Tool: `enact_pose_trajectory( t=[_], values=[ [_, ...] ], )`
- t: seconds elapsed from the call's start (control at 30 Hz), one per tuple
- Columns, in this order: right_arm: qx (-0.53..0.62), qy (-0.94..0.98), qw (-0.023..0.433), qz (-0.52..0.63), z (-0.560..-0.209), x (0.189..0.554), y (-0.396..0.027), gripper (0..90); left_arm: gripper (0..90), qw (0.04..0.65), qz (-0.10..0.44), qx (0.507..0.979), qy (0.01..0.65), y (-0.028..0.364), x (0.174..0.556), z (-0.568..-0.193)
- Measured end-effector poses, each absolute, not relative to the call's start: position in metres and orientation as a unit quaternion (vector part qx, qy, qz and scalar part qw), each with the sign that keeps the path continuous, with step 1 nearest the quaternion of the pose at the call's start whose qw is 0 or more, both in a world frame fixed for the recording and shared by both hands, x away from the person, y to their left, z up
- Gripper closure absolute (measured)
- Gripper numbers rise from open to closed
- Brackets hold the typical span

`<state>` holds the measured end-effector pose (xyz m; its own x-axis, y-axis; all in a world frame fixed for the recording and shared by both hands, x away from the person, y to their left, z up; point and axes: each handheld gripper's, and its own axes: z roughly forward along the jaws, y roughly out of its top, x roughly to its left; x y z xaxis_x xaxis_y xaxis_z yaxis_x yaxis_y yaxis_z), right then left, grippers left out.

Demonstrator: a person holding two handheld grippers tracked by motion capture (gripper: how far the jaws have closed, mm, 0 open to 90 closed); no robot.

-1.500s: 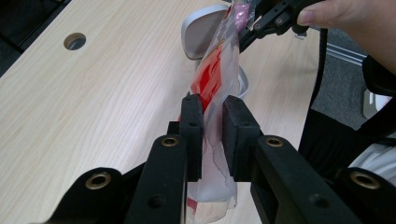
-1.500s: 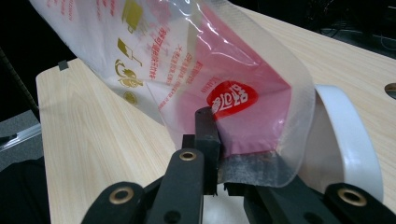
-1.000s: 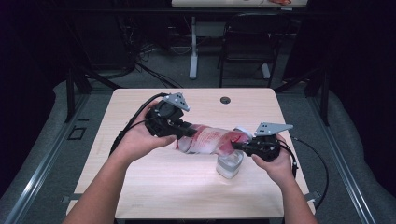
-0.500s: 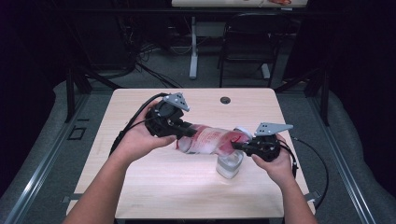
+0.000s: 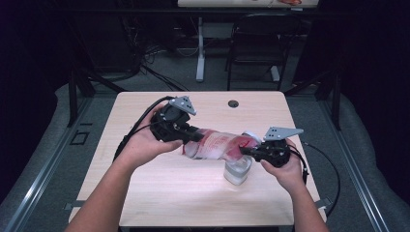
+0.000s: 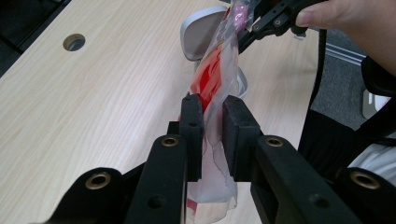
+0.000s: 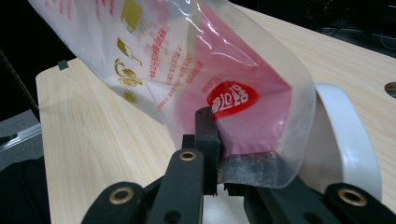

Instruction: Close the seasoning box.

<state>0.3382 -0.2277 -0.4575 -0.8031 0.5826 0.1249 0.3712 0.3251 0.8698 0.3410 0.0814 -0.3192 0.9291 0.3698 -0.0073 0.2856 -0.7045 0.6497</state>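
Pouch [image 5: 217, 144] slung above table [image 5: 145, 203] centre, over jar [image 5: 238, 170]: thin, limp, slippery film, light. Left gripper [image 6: 212, 122] pinches bottom edge, right gripper [image 7: 219, 140] clamps top seam. Best held at seams.

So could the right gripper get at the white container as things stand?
Probably not: the right gripper is shut on one end of the bag, the left gripper on the other. The container sits just below, but the right would have to let go first.
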Motion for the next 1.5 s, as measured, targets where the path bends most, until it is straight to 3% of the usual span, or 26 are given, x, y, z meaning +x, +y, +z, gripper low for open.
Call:
enact_pose_trajectory(
  t=[1.5],
  values=[
    [0.297,0.807,0.103,0.5,-0.4586,0.3391,-0.2292,87.4,79.4,0.341,0.063,0.922,0.175,0.0777,0.3411,-0.3175]
  ],
)
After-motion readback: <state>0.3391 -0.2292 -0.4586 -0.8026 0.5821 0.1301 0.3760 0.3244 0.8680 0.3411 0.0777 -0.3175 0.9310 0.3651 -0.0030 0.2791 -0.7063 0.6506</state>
